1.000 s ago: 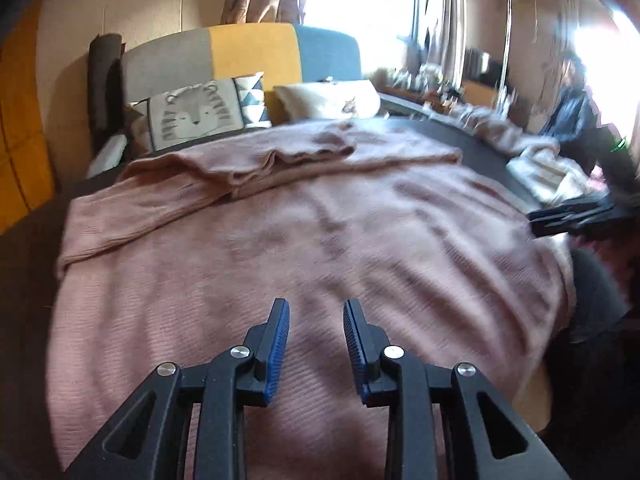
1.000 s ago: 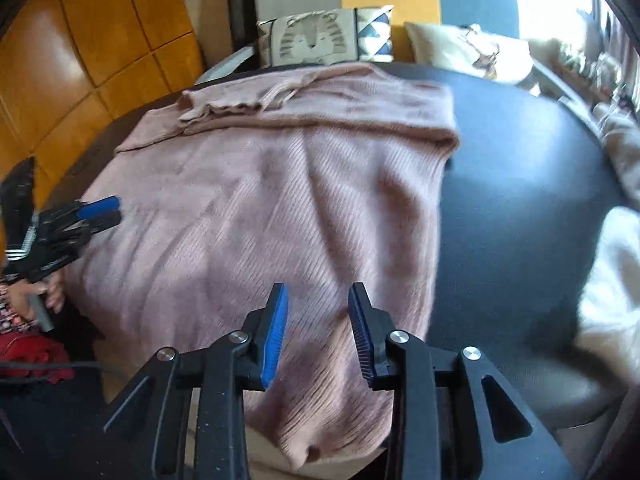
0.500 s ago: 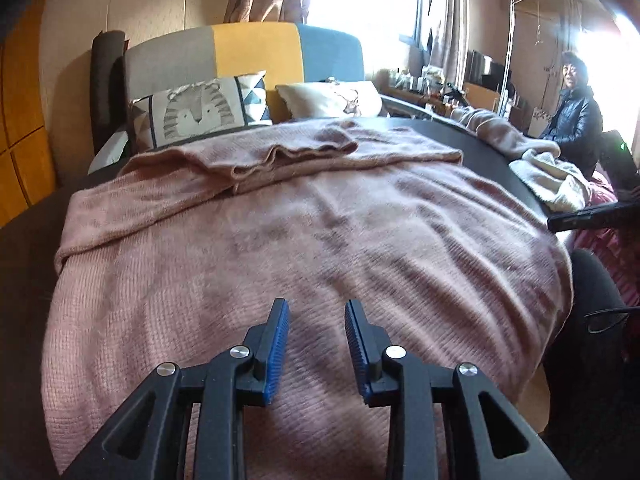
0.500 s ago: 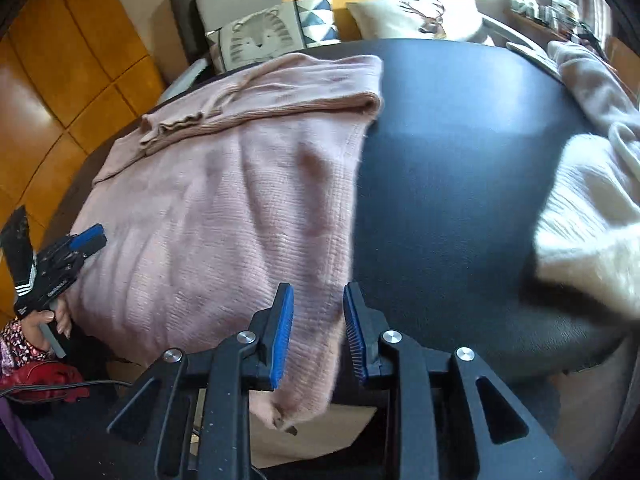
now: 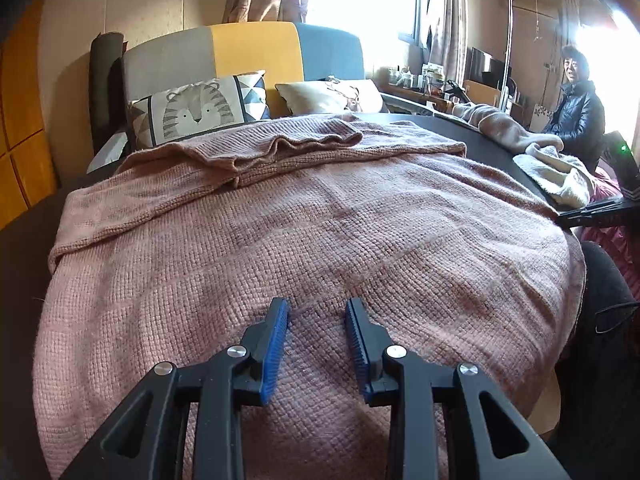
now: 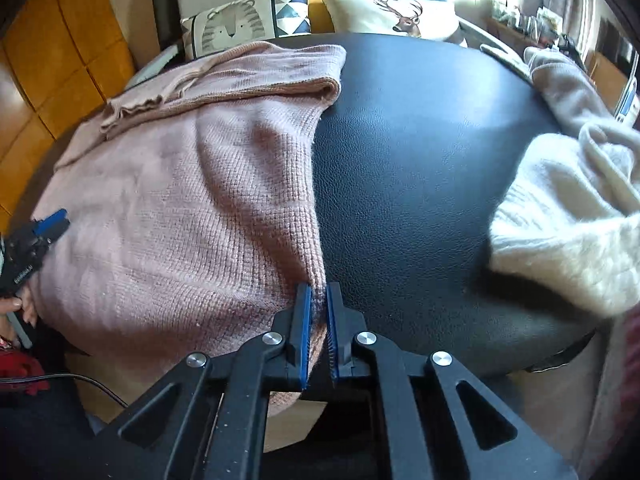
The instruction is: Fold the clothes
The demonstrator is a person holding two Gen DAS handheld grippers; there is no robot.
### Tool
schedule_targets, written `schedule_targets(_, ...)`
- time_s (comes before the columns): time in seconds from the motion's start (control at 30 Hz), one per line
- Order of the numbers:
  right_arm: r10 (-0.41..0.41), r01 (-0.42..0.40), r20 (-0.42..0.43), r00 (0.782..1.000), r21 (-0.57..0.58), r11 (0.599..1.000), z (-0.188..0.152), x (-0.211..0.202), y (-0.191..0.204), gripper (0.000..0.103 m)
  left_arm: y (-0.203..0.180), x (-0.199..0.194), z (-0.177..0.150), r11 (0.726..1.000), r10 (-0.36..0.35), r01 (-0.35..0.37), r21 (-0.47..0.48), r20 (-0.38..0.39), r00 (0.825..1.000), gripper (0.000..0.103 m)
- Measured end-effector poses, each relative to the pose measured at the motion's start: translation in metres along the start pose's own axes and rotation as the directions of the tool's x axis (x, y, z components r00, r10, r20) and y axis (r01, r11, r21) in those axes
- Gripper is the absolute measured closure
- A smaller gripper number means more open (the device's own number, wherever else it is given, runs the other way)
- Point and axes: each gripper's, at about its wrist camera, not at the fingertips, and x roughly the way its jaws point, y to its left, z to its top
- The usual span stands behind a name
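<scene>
A pink knitted sweater (image 5: 320,220) lies spread on a black round table (image 6: 420,160), its sleeves folded across the far end. My left gripper (image 5: 316,308) hovers open just above the near hem, nothing between its blue pads. In the right wrist view the sweater (image 6: 180,200) fills the left half, and my right gripper (image 6: 317,292) is shut on its near right corner, where the hem hangs over the table edge. The left gripper (image 6: 44,226) shows at the far left by the other hem corner. The right gripper (image 5: 592,214) shows at the right edge of the left wrist view.
A fluffy white garment (image 6: 568,216) and a beige one (image 6: 560,80) lie on the table's right side. Behind the table stands a sofa with a tiger cushion (image 5: 196,110) and a cream cushion (image 6: 392,12). A person (image 5: 576,108) sits at the far right.
My right gripper has moved right to the sweater's near right corner and narrowed from open to shut on it. The left gripper has stayed open over the hem.
</scene>
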Motion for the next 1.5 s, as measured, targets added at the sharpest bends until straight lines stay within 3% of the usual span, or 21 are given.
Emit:
schedule_targets(0.13, 0.077, -0.077, 0.01, 0.997, -0.007, 0.997, 0.005, -0.011, 0.005, 0.085, 0.001, -0.002, 0.003, 1.0, 0.003, -0.003, -0.002, -0.012, 1.0, 0.072)
schedule_targets(0.23, 0.08, -0.074, 0.133, 0.988, -0.05, 0.996, 0.019, -0.031, 0.014, 0.085, 0.001, -0.004, 0.006, 1.0, 0.002, -0.002, 0.001, -0.015, 1.0, 0.072)
schedule_targets(0.33, 0.057, -0.041, 0.185, 0.981, -0.093, 0.995, 0.045, -0.024, 0.03, 0.085, 0.003, -0.004, 0.008, 1.0, 0.023, -0.023, 0.007, -0.013, 1.0, 0.072)
schedule_targets(0.47, 0.069, -0.05, 0.139, 0.988, -0.13, 0.99, 0.077, 0.017, 0.04, 0.085, 0.016, -0.003, 0.008, 0.997, 0.07, -0.07, -0.016, -0.026, 0.997, 0.072)
schedule_targets(0.53, 0.035, -0.024, 0.071, 0.997, -0.15, 0.988, 0.086, 0.042, 0.043, 0.091, 0.021, -0.004, 0.004, 0.997, 0.067, -0.068, -0.027, -0.023, 0.997, 0.072)
schedule_targets(0.6, -0.009, 0.022, 0.083, 0.997, -0.149, 0.989, 0.084, 0.057, 0.032, 0.099, 0.026, -0.004, 0.0, 0.998, 0.055, -0.056, -0.036, -0.014, 0.998, 0.072)
schedule_targets(0.73, 0.013, -0.012, 0.076, 0.997, -0.021, 1.0, 0.082, 0.059, 0.007, 0.099, 0.032, -0.005, -0.002, 0.998, 0.033, -0.034, -0.059, -0.014, 0.999, 0.072)
schedule_targets(0.8, 0.041, -0.04, 0.044, 0.998, -0.012, 0.999, 0.087, 0.055, 0.009, 0.094, 0.034, -0.005, 0.001, 0.997, 0.025, -0.027, -0.067, -0.031, 0.999, 0.072)
schedule_targets(0.9, 0.058, -0.053, 0.107, 0.993, -0.05, 0.997, 0.095, 0.041, 0.021, 0.094, 0.043, -0.007, 0.006, 0.995, 0.039, -0.044, -0.087, -0.058, 0.998, 0.072)
schedule_targets(1.1, -0.022, 0.026, 0.055, 0.998, -0.086, 0.996, 0.103, 0.071, 0.029, 0.093, 0.081, -0.011, -0.002, 0.977, 0.138, -0.147, -0.153, -0.07, 0.988, 0.072)
schedule_targets(1.17, -0.04, 0.046, 0.082, 0.996, -0.076, 0.996, 0.103, 0.074, 0.022, 0.094, 0.094, -0.013, -0.004, 0.968, 0.17, -0.181, -0.174, -0.076, 0.983, 0.072)
schedule_targets(1.37, -0.11, 0.114, 0.057, 0.992, -0.073, 0.991, 0.113, 0.07, 0.033, 0.09, 0.096, -0.016, -0.001, 0.967, 0.182, -0.195, -0.167, -0.088, 0.979, 0.072)
schedule_targets(1.5, 0.018, 0.001, 0.109, 0.994, -0.172, 0.985, 0.092, 0.045, 0.076, 0.089, 0.082, -0.018, 0.005, 0.973, 0.197, -0.206, -0.104, -0.086, 0.977, 0.072)
